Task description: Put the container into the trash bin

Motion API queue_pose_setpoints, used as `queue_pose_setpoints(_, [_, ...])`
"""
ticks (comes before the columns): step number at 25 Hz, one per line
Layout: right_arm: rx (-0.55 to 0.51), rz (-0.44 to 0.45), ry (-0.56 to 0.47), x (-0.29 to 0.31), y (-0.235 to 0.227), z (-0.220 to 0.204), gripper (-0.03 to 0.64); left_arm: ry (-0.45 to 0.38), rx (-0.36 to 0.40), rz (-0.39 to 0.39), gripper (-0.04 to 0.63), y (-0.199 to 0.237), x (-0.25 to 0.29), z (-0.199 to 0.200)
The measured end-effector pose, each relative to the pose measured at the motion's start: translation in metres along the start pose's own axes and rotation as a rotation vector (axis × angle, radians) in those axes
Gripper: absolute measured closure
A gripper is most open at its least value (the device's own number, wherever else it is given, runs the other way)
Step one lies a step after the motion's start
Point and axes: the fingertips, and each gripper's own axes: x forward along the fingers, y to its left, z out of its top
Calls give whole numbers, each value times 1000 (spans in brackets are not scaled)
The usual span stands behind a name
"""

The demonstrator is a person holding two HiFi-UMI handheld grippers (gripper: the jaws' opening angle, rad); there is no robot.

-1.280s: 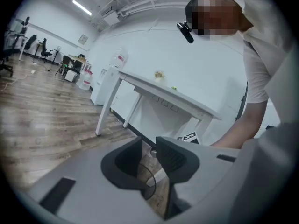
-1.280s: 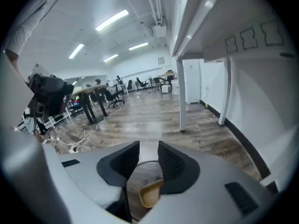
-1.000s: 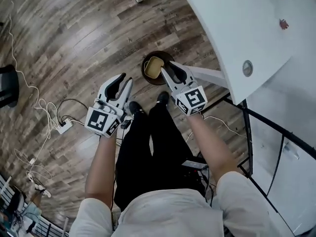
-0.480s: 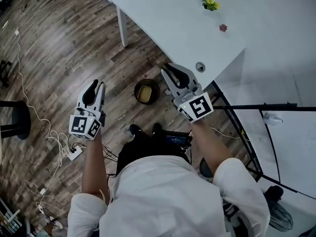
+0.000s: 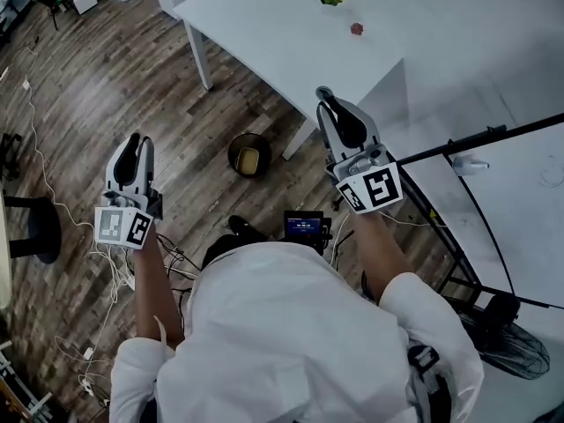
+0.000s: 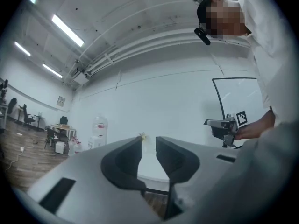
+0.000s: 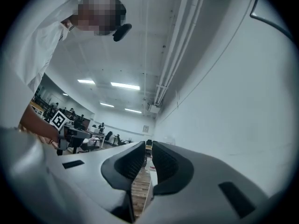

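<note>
So the container (image 5: 249, 159) is sitting down inside the bin (image 5: 236, 144), a yellowish lump that's too small in the head view to make out its shape, and only its top shows. The bin is dark and round, stands on the wood floor (image 5: 106, 77), and has the white table (image 5: 282, 33) just past it, with a table leg right beside its rim. The right gripper (image 5: 328, 100) hangs to the right of the bin, over the table's corner. Its jaws are closing, only a thin slit is left, and there's nothing in it (image 7: 149, 148). The left gripper (image 5: 134, 141) is off to the bin's left, well apart from it, with its jaws a small gap apart and empty too (image 6: 148, 146). Both gripper views look out across the room, so neither catches the bin. Nearer than the bin there's a small screen (image 5: 306, 227), partly cut off by the person's shoulder. Cables (image 5: 53, 210) trail over the floor far left of the bin.
</note>
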Motion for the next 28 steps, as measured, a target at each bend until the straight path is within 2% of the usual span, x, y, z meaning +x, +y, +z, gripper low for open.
queue_pose_setpoints(5, [26,-75,5,-78,10,-1,557,-10,22,-24,499,-66,-37,6])
queue_pose_setpoints(9, [151,-144,25,-127,28,-13,560,40,8,-81,499,-118,-71,-15])
queue_pose_setpoints(14, [209,-99,37,-160,81,-18,560,66,-21,-84,499,-155,-119,-19])
queue_pose_setpoints(18, [222,-98,33,-170,106,-14,560,70,-20,-98,499,-167,-140,-12])
queue_pose_setpoints(21, [191,-102,43,-173,122,-13,560,64,-12,-104,499,-167,-145,-7])
queue_pose_setpoints(24, [148,-111,80,-172,137,-17,560,48,-7,-108,499,-159,-147,-6])
queue_pose_setpoints(28, [161,-159,131,-162,148,-29,560,63,-20,-118,499,-139,-148,-15])
